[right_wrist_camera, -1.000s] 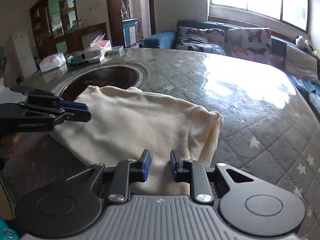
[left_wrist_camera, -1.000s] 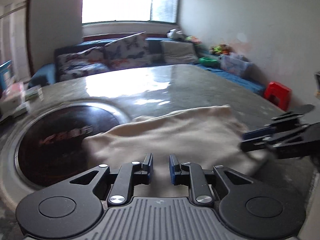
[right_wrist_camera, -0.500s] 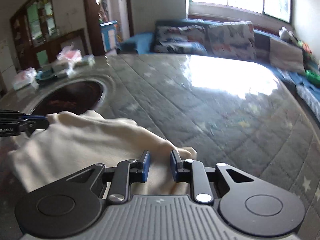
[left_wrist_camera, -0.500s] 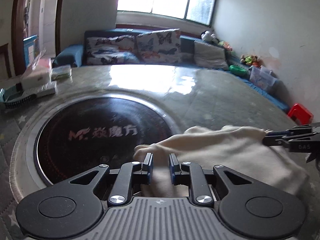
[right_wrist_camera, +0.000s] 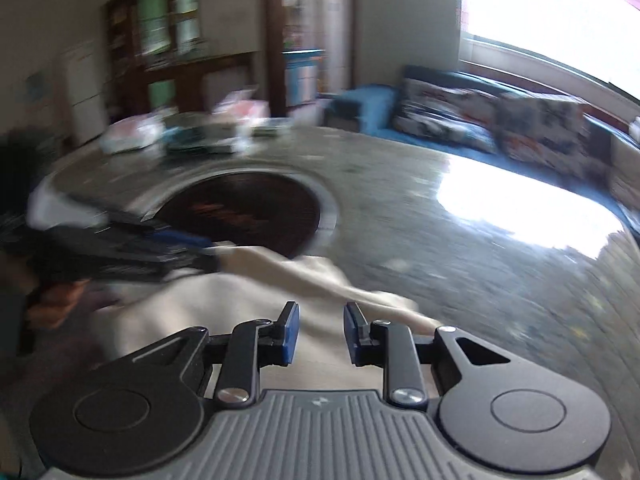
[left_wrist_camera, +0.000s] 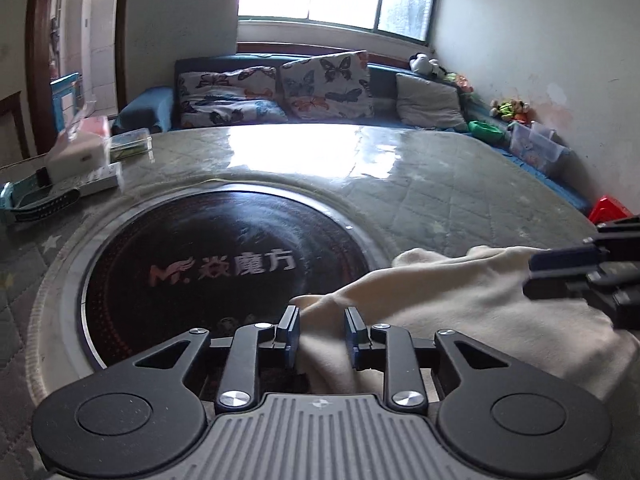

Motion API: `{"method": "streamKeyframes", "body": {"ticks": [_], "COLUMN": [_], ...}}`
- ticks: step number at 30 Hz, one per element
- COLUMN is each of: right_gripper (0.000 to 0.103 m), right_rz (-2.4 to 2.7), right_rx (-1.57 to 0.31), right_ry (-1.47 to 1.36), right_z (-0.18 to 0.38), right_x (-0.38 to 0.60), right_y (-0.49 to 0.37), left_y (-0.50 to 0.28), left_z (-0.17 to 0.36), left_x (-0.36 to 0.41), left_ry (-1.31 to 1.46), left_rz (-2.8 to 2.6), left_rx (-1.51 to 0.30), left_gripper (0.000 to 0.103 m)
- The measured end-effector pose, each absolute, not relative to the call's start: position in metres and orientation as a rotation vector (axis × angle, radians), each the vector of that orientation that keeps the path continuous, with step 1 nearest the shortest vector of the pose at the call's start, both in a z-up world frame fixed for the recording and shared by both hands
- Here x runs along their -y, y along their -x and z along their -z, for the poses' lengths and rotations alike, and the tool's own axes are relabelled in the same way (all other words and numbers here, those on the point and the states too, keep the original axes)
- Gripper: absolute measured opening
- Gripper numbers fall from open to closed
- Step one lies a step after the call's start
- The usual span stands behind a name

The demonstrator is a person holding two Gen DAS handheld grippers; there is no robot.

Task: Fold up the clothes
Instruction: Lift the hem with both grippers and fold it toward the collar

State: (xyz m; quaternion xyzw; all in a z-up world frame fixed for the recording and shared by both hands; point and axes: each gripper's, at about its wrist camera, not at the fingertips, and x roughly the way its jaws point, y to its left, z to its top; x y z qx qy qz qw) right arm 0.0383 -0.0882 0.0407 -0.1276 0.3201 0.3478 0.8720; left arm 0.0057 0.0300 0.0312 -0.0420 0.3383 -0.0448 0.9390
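Observation:
A cream garment (left_wrist_camera: 460, 304) lies bunched on the round table, partly over the dark centre disc (left_wrist_camera: 208, 264). My left gripper (left_wrist_camera: 322, 330) has cream cloth between its blue pads, with a gap between the pads. My right gripper (right_wrist_camera: 320, 334) hovers over the same cloth (right_wrist_camera: 248, 308) with its pads apart. The right gripper shows at the right edge of the left wrist view (left_wrist_camera: 588, 268), touching the cloth's far corner. The left gripper shows blurred at the left of the right wrist view (right_wrist_camera: 132, 248).
The table has a quilted grey star-print cover (left_wrist_camera: 420, 184). Boxes and a tissue pack (left_wrist_camera: 80, 152) sit at its far left edge. A blue sofa with butterfly cushions (left_wrist_camera: 320, 84) stands behind, and a red stool (left_wrist_camera: 608, 208) at the right.
The cloth has been drawn in from spread out to a bunched heap. Both grippers swung left towards the dark disc. The right wrist view is now motion-blurred.

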Motion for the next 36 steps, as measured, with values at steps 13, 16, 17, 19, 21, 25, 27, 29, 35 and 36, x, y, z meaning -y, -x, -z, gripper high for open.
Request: {"method": "streamKeyframes", "body": {"ticks": [13, 16, 17, 19, 21, 25, 27, 29, 35, 36], "right_gripper": [0.028, 0.033, 0.033, 0.043, 0.051, 0.048, 0.037, 0.021, 0.012, 0.011], "right_rz": [-0.937, -0.949, -0.96, -0.983, -1.006, -1.02, -1.011, -1.005, -0.991, -0.988], "right_rx": [-0.597, -0.562, -0.551, -0.551, -0.558, -0.569, -0.582, -0.597, -0.627, -0.627], "right_ry": [0.572, 0.579, 0.577, 0.587, 0.599, 0.645, 0.614, 0.563, 0.392, 0.367], "right_z": [-0.016, -0.024, -0.027, -0.025, -0.021, -0.01, -0.012, -0.016, -0.033, -0.036], "right_x": [0.0, -0.001, 0.0, -0.004, -0.01, -0.02, -0.018, -0.014, 0.003, 0.007], "right_y": [0.03, 0.038, 0.041, 0.046, 0.049, 0.057, 0.054, 0.05, 0.035, 0.033], "left_y": [0.034, 0.04, 0.041, 0.041, 0.041, 0.042, 0.043, 0.044, 0.037, 0.036], "left_z": [-0.046, -0.049, -0.05, -0.049, -0.048, -0.045, -0.044, -0.043, -0.04, -0.039], "left_x": [-0.061, -0.067, -0.068, -0.07, -0.07, -0.067, -0.065, -0.065, -0.066, -0.065], "left_ry": [0.218, 0.264, 0.282, 0.316, 0.348, 0.397, 0.417, 0.451, 0.626, 0.656], "left_rz": [0.056, 0.052, 0.053, 0.055, 0.059, 0.057, 0.048, 0.042, 0.036, 0.034], "left_rx": [-0.705, -0.704, -0.704, -0.71, -0.719, -0.739, -0.746, -0.753, -0.787, -0.794], "left_gripper": [0.027, 0.027, 0.028, 0.032, 0.033, 0.039, 0.045, 0.049, 0.052, 0.052]}}
